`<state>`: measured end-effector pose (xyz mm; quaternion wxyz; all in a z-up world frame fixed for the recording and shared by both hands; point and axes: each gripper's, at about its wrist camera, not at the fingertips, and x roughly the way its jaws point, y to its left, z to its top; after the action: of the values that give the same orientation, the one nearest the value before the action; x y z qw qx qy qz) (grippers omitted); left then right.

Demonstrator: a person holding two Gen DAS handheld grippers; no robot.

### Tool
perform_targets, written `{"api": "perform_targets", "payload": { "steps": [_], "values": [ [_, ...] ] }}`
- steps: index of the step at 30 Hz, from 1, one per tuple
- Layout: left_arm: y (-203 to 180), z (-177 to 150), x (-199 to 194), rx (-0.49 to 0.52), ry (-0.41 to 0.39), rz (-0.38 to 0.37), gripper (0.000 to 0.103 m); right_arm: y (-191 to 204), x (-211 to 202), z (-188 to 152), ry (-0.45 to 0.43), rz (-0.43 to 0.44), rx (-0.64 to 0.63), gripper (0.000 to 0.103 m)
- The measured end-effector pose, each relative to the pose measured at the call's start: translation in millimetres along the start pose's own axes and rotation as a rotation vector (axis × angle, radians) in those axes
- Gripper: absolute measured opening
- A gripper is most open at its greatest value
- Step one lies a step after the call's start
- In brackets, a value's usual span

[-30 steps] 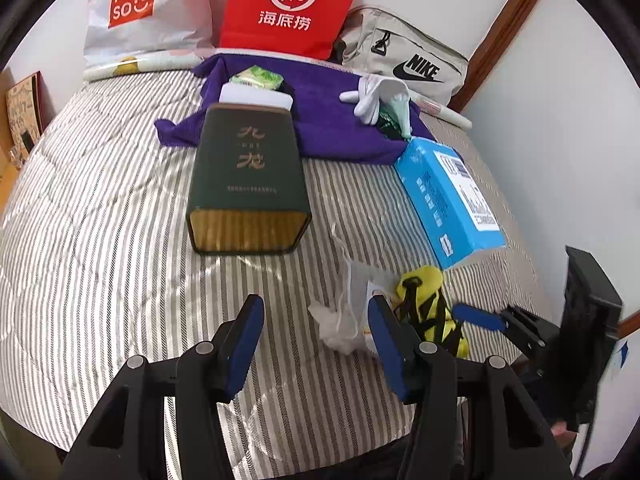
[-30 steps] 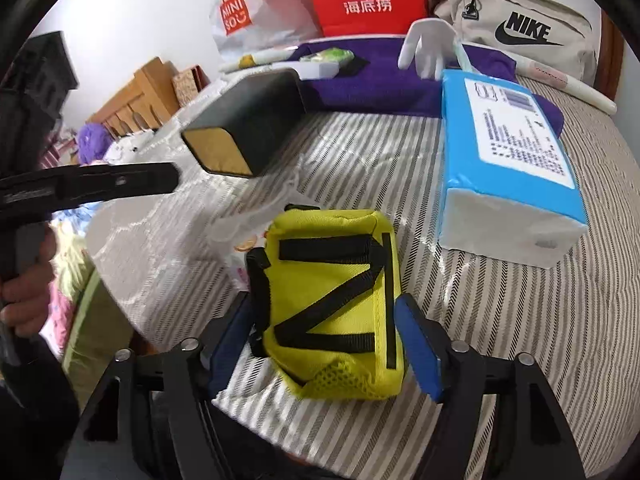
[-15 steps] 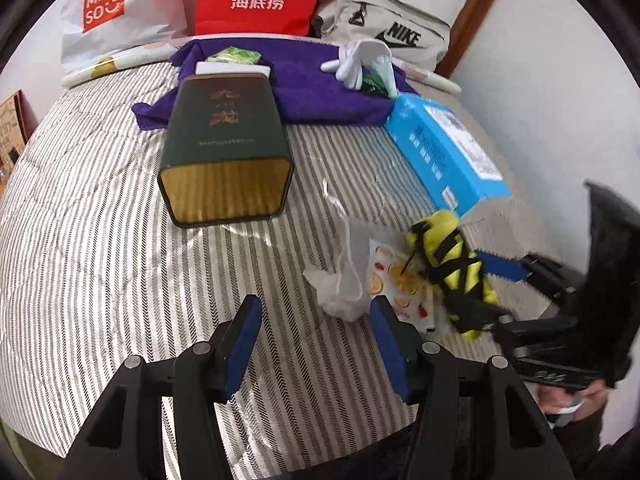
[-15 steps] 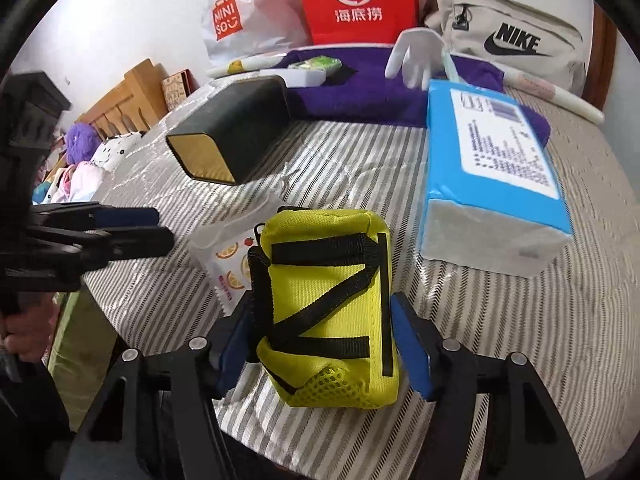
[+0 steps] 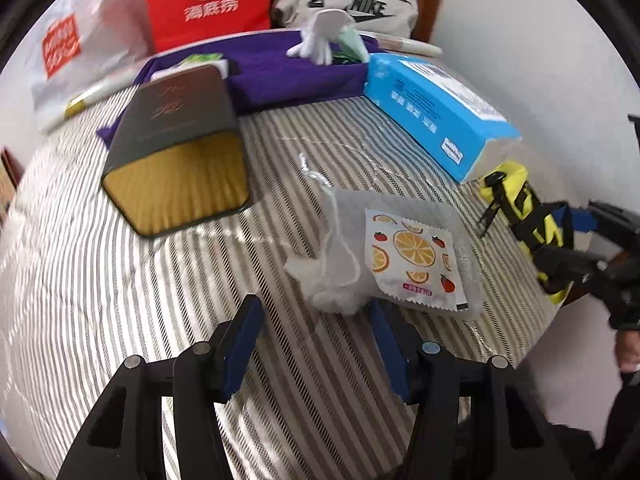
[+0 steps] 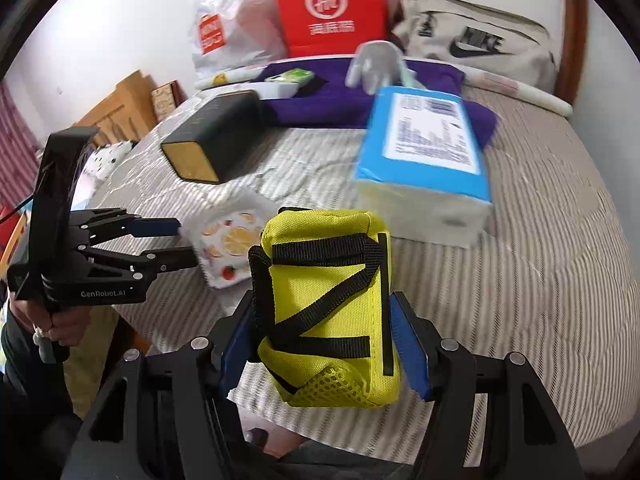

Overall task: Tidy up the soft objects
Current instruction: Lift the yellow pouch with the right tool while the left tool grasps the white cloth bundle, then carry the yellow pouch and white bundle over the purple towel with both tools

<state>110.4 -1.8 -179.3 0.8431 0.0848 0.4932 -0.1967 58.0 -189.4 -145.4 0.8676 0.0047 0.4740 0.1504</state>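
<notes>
My right gripper (image 6: 326,346) is shut on a yellow pouch with black straps (image 6: 332,300) and holds it above the striped bed; the pouch also shows at the right of the left wrist view (image 5: 520,208). My left gripper (image 5: 316,340) is open and empty, just short of a clear bag holding a fruit-print packet (image 5: 412,264) and crumpled white tissue (image 5: 332,288). From the right wrist view the left gripper (image 6: 172,240) sits beside that packet (image 6: 228,244). A blue tissue pack (image 5: 436,112) and a white glove (image 5: 320,38) lie farther back.
A dark green tin with a gold end (image 5: 180,148) lies on its side at left. A purple cloth (image 5: 288,76), red bag (image 5: 208,0), white Miniso bag (image 5: 64,44) and beige Nike bag (image 5: 352,4) line the far end. The bed edge (image 5: 520,344) is close at right.
My left gripper has moved forward and right toward the clear bag with the packet. My right gripper has closed on the yellow pouch and lifted it.
</notes>
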Motion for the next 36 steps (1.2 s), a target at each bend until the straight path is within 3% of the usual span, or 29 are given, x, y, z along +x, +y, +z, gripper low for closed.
{"api": "perform_targets", "payload": {
  "steps": [5,6,7,8,11,21,30,36],
  "values": [
    [-11,6,5,0.046,-0.035,0.050,0.053,-16,3,-6,0.014,-0.027,0.042,0.064],
    [-11,7,5,0.045,-0.041,0.049,0.045,-19,3,-7,0.015,-0.028,0.047,0.064],
    [-9,7,4,0.038,-0.050,0.055,0.030,-21,4,-9,0.017,-0.033,0.056,0.064],
    [-7,6,2,0.028,-0.052,0.060,0.028,-23,5,-9,0.017,-0.036,0.062,0.064],
    [6,4,-2,-0.016,-0.048,0.047,0.028,-29,7,-11,0.014,-0.042,0.082,0.064],
    [50,-15,-17,-0.122,-0.031,0.156,0.028,-41,15,-10,0.002,-0.043,0.132,0.065],
    [59,-20,-17,-0.145,-0.047,0.154,0.031,-41,25,-13,-0.010,-0.059,0.141,0.074],
    [68,-20,-21,-0.184,-0.069,0.140,0.028,-34,22,-13,-0.020,-0.085,0.105,0.064]
  ]
}}
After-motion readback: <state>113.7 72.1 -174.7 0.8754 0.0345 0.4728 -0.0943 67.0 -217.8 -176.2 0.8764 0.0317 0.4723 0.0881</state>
